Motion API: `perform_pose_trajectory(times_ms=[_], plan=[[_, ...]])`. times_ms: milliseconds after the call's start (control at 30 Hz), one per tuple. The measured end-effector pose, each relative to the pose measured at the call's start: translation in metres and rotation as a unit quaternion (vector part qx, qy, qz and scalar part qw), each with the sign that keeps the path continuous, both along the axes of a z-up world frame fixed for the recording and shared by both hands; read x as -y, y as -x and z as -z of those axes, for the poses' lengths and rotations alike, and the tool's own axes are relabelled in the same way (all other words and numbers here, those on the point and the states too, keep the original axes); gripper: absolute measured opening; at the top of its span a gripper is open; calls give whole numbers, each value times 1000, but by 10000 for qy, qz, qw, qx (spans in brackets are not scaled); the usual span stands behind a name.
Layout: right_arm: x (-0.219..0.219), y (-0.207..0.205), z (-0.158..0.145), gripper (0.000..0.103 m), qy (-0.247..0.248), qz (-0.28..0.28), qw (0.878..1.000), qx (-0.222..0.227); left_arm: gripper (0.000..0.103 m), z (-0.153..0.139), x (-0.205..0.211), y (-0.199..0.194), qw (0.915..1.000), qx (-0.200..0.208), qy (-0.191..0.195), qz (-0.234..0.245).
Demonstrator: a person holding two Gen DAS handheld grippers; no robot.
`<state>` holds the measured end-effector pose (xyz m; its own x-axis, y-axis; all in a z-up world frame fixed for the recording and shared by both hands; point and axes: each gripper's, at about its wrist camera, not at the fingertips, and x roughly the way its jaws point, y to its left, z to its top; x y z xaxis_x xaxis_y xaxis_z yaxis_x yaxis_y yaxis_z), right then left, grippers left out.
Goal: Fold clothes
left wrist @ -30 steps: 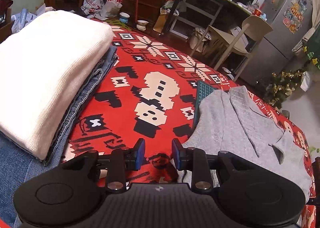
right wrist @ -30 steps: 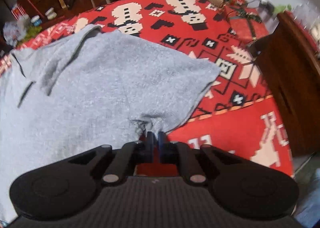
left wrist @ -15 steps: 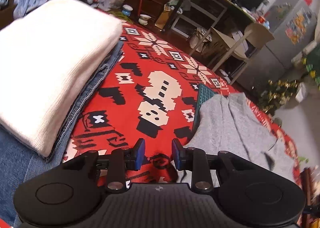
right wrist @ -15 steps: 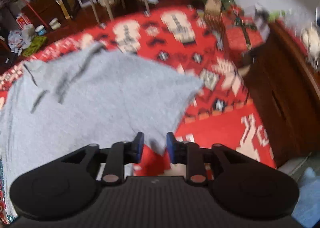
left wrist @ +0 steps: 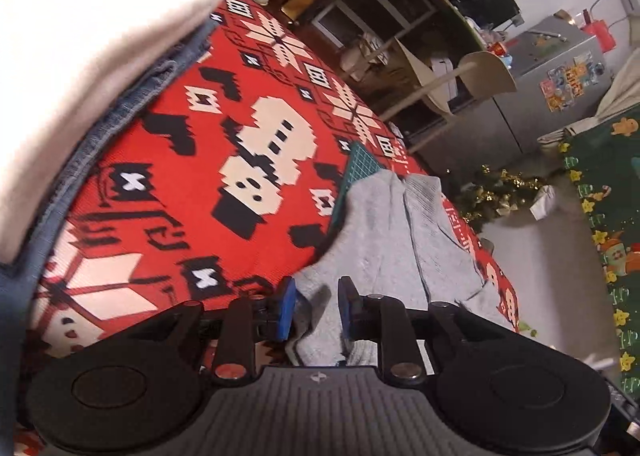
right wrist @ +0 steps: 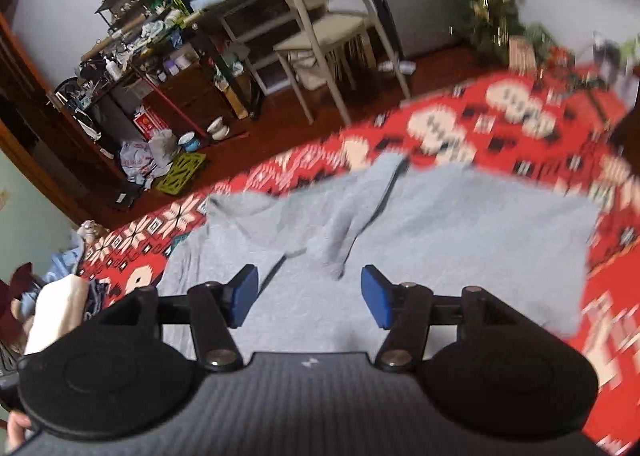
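Observation:
A grey knit garment (left wrist: 384, 240) lies spread on a red patterned blanket (left wrist: 192, 215). My left gripper (left wrist: 316, 308) hangs low over its near corner. Its jaws are closing, with grey cloth showing in the narrow gap, and the blue pads do not press on it. In the right wrist view the same grey garment (right wrist: 440, 240) lies flat below, a fold ridge running across its middle. My right gripper (right wrist: 308, 296) hovers above it. Its jaws are opening wide with nothing between them.
A folded white cloth (left wrist: 80, 47) lies on folded denim (left wrist: 132, 103) at the left of the blanket. A green cutting mat (left wrist: 360, 167) pokes out beside the grey garment. Beyond the blanket stand a pale chair (right wrist: 320, 15), cluttered shelves (right wrist: 168, 39) and a small decorated tree (left wrist: 500, 191).
My right gripper let go of the grey garment's edge, opened, and rose back over the garment. My left gripper rolled and now sits over the garment's corner with a slightly narrower gap.

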<state>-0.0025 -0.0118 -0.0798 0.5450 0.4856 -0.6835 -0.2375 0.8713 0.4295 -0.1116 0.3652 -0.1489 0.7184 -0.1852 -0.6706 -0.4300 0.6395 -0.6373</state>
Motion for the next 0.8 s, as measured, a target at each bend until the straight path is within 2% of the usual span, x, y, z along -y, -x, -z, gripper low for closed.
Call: perform_pose_trajectory(times_ms=[33,67,100,167,267,400,500,600,633,700,800], plan=[[-4,-1,6,61,12,-58,9999,-111,21,-1,4,-3,9999,-31,-139,1],[-8,-2,10,61,45,-135,9998,-167,16,-2,8,-6,9994,-73,-347,-23],[-10,0,12,61,85,-208,9996,-145,3,-3,12,-9,9984,-116,-555,-47],[-14,2,14,61,144,-298,9994,-75,3,-10,24,-10,9942,-43,-1070,-68],[-16,2,15,61,146,-360,9992,-4,3,-30,51,-7,9811,305,-1906,119],[-13,-3,15,61,-29,-401,9992,-53,3,-46,91,-5,9625,764,-2498,727],[-12,-8,17,61,-58,-407,9991,-87,3,-38,124,-15,9461,671,-2854,1373],[-10,-11,21,61,-22,-387,9991,-145,6,-19,146,-24,9327,394,-3019,1935],[-10,-12,21,61,-25,-379,9992,-158,7,-15,149,-25,9310,332,-3004,2047],[-8,-14,22,61,-40,-360,9992,-173,11,-11,149,-25,9327,281,-2865,2173],[-5,-17,24,62,-82,-323,9993,-180,12,-14,135,-19,9465,381,-2477,2032]])
